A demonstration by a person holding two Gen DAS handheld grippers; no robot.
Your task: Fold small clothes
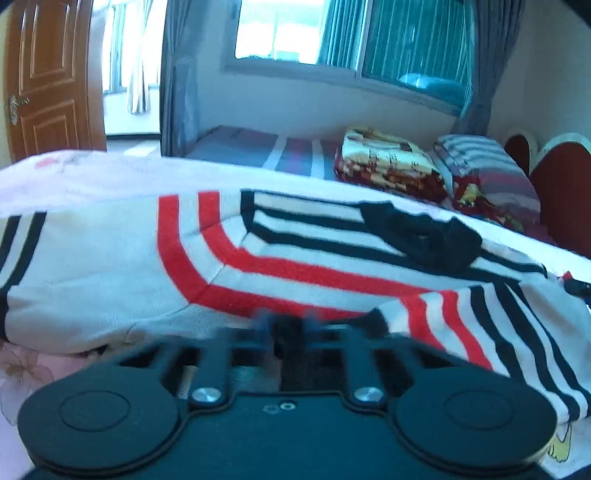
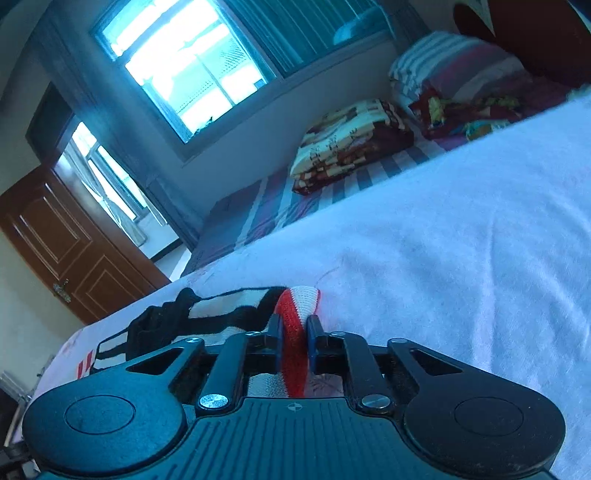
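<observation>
The bed [image 1: 92, 173], covered in a pale pink sheet, filled the lower part of both views, and a second bed with a striped cover [image 1: 288, 153] stood beyond it under the window [image 1: 332, 33]. On that far bed lay a folded patterned blanket [image 1: 388, 162] and, just beside it, a stack of striped bedding [image 1: 487, 173] near a dark red headboard [image 1: 561, 184]. A brown panelled door [image 1: 48, 74] stood at the left. The small sweater [image 1: 258, 258], white knit with 2 red stripes and several black ones, was spread across the pink sheet in front of the left wrist camera, its black collar toward the right. The left gripper [image 1: 286, 328] sat at the sweater's near edge with its fingers drawn close together; the picture was blurred there, and dark fabric appeared to lie between them, though I cannot tell for certain that they gripped it. The right gripper [image 2: 294, 339] had its fingers [image 2: 274, 332] closed narrowly on a bunched fold of the sweater's red and white knit [image 2: 295, 314], with the rest of the garment trailing off to its left along the sheet
</observation>
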